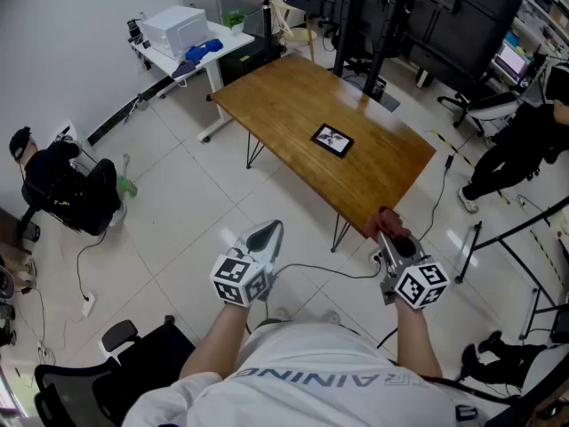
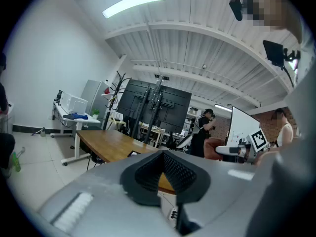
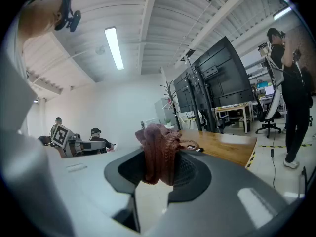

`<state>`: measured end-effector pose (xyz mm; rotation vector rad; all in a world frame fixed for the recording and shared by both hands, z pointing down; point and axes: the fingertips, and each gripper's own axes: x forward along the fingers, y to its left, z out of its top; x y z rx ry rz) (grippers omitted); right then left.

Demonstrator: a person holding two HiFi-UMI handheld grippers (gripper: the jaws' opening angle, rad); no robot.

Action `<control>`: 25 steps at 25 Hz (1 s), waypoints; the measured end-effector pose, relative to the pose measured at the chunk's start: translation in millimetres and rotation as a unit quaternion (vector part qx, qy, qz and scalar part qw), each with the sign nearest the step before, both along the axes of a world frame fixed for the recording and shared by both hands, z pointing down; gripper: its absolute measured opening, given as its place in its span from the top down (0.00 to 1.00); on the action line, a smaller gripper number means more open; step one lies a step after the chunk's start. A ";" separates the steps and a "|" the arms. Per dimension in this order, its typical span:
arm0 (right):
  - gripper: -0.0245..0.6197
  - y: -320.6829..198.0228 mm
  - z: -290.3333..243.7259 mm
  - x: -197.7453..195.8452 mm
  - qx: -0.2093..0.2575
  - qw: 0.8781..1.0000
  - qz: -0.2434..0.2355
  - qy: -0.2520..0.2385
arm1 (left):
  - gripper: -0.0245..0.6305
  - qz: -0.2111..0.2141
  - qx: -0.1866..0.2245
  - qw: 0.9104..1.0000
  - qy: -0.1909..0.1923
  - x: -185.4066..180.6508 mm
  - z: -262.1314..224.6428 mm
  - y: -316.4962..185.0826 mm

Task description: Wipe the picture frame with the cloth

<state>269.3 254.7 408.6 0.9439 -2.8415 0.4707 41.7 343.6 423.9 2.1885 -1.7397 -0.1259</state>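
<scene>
The head view looks forward and steeply down from above the person's shoulders. The left gripper (image 1: 265, 236) and right gripper (image 1: 389, 229) lie near, the table (image 1: 293, 105) farther off. Each gripper view sits close behind its own jaws, tilted toward the ceiling, the right one looking past the cloth (image 3: 159, 152). All 3 views share the table.

We see the cloth (image 3: 158, 144) as coarse maroon knit, rough against the right gripper's (image 3: 159, 169) smooth, matt grey plastic. In the upper middle of the head view, the counter (image 1: 293, 105) is varnished wood, faintly shiny. The floor (image 1: 178, 194) is glossy pale tile.
</scene>
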 end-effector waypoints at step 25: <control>0.77 -151.0 19.5 -138.0 -0.017 0.999 -0.042 -0.008 | 0.96 -0.026 -0.025 0.999 -0.003 -127.2 22.1 -130.4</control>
